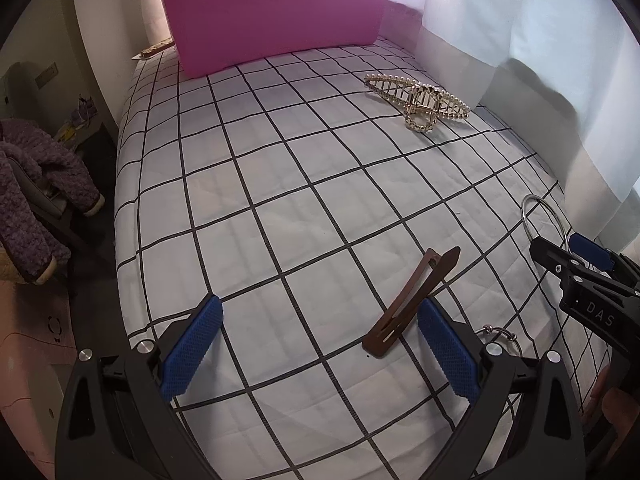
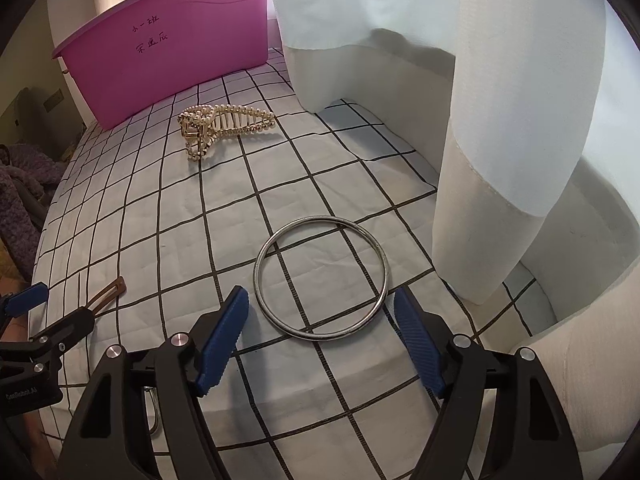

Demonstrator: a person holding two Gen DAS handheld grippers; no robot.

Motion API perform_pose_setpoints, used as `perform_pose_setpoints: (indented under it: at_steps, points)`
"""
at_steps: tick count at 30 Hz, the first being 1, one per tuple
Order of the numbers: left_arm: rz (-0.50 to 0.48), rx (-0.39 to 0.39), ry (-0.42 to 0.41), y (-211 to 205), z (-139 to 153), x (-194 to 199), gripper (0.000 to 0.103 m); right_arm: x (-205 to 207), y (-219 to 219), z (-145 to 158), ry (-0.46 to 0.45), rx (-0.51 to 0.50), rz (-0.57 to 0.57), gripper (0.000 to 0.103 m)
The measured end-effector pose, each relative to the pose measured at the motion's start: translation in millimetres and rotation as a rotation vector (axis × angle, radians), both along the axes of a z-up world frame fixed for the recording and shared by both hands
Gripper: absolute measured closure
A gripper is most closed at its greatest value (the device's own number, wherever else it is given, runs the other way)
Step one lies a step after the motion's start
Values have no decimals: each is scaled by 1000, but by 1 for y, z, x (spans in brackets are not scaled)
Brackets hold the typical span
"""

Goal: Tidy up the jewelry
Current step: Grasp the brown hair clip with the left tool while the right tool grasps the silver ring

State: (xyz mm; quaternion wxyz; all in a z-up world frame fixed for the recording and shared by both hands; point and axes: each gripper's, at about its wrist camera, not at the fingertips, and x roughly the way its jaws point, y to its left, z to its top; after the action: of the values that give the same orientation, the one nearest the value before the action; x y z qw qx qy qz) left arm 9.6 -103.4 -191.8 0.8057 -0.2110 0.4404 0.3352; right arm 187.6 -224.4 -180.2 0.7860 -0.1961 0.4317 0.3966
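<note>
A brown flat hair clip (image 1: 412, 300) lies on the checked cloth, just inside the right finger of my open, empty left gripper (image 1: 320, 348); its tip also shows in the right wrist view (image 2: 110, 290). A silver bangle (image 2: 322, 278) lies flat just ahead of my open, empty right gripper (image 2: 320, 344); part of it shows in the left wrist view (image 1: 544, 220). A gold pearl claw clip (image 1: 420, 100) lies farther back, also in the right wrist view (image 2: 220, 124). A pink bin (image 1: 272, 12) stands at the far end, also in the right wrist view (image 2: 168, 52).
A small silver ring piece (image 1: 500, 336) lies behind my left gripper's right finger. Pale curtains (image 2: 500, 120) hang along the right side of the cloth. The table's left edge (image 1: 120, 208) drops to a chair with a purple coat (image 1: 32, 200).
</note>
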Motion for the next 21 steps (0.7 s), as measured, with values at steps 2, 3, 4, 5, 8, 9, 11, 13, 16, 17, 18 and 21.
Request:
perform_pose_setpoints:
  at_steps: [2,3,4,5,8,9,11,13,16,17,18,21]
  points:
    - [5,11,8,-1,-1,2,6,2,1,-1,-4,0,-2,29]
    - [8,18,15,-2,-1,3,6,3,3,-1,-9,-2,-3,28]
    - [10,24,19,-3,-1,4,6,4,3,-1,-11,-1,-2,28]
    - [14,31,26,-4,-2,5,6,4,3,-1,-13,0,-1,28]
    - [39,40,23,-5,-2,6,6,5,5,-3,-17,3,-1,26]
    - [48,44,20,-5,-2,6,6,6,5,-3,-17,3,-2,25]
    - [69,47,15,-5,-3,7,5,6,6,-3,-18,3,-2,23]
    - [84,53,11,-5,-3,8,5,5,6,-3,-17,3,-3,20]
    - [89,65,2,-6,-3,8,5,5,8,-4,-20,2,-4,19]
    - [85,69,0,-6,-3,8,5,5,9,-4,-21,2,-4,19]
    - [79,71,-2,-5,-3,8,5,6,9,-4,-21,2,-3,19]
    - [76,70,-1,1,-2,10,5,6,10,-4,-21,0,-1,19]
